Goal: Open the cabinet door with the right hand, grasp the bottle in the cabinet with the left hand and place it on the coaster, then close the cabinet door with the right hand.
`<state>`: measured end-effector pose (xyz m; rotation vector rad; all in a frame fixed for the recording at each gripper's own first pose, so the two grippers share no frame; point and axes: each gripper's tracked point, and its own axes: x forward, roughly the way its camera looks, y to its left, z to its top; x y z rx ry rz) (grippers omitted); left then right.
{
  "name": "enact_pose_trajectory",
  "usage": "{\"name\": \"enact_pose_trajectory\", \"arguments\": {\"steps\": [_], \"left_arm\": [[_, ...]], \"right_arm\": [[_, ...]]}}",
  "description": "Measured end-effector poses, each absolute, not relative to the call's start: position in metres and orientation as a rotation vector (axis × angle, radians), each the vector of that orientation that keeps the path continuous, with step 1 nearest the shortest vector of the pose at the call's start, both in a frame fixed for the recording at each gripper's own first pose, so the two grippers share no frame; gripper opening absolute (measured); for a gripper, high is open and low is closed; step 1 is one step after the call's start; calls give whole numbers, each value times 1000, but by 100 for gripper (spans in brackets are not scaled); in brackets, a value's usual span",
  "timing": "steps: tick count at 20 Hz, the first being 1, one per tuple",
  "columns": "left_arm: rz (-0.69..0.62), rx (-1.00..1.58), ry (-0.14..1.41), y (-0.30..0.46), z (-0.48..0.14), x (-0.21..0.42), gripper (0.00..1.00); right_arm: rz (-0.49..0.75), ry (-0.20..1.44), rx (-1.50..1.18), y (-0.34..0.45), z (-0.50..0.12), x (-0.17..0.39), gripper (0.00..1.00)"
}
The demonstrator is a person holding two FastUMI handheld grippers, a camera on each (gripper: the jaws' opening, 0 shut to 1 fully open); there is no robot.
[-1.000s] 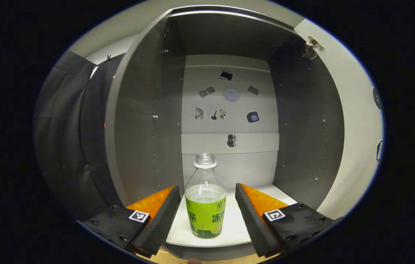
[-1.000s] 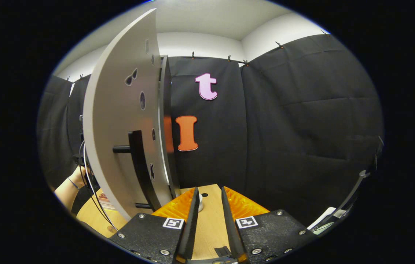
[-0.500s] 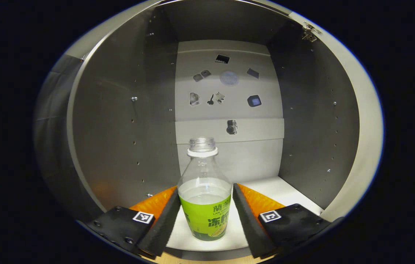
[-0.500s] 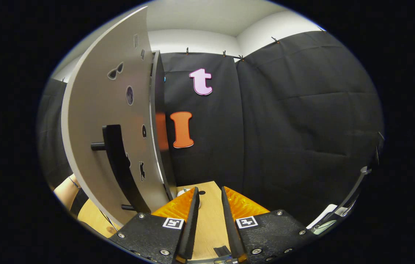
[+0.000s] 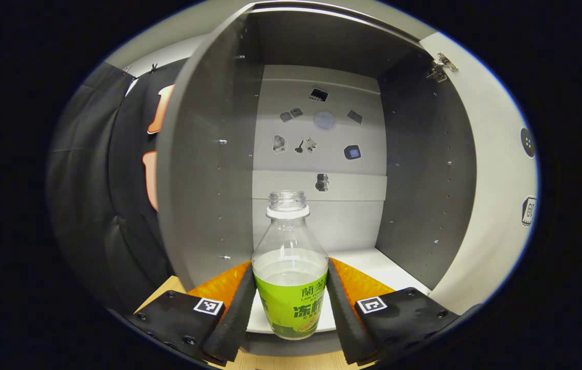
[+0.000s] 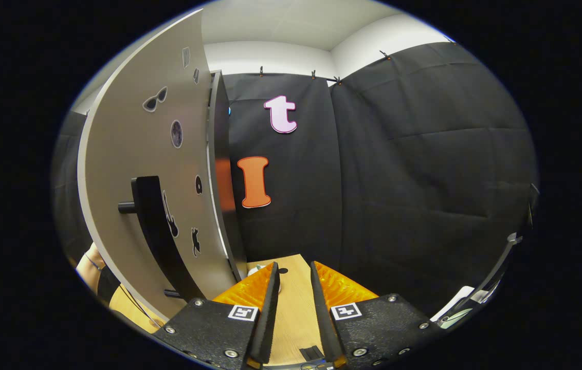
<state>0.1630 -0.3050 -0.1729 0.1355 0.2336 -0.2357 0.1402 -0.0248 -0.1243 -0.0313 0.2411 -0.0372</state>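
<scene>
Left gripper [image 5: 291, 308] now clamps the bottle [image 5: 290, 277] at lower centre of the left gripper view — half a second ago its pads stood apart. Bottle sits at the cabinet [image 5: 322, 154] shelf's front edge, ready for the coaster. Right gripper [image 6: 293, 303] idles beside the open door [image 6: 157, 180], fingers slightly apart, empty.

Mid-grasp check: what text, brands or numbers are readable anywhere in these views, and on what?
bottle, green label: printed characters, curving out of sight at the sides; no whole word is quotable.
round sticker on the cabinet door: letters, too blurred to read.
Square tags on the left gripper and right gripper: black-and-white patterns, no words.
Stickers on the cabinet's back panel: pictures, no readable text.
</scene>
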Motion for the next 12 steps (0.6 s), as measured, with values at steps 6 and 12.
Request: {"name": "enact_pose_trajectory", "arguments": {"steps": [6, 12], "left_arm": [[-218, 110, 238, -251, -160, 101, 77], [-159, 152, 242, -188, -159, 47, 80]], "right_arm": [[-18, 237, -32, -17, -127, 140, 38], [10, 243, -51, -1, -131, 132, 38]]}}
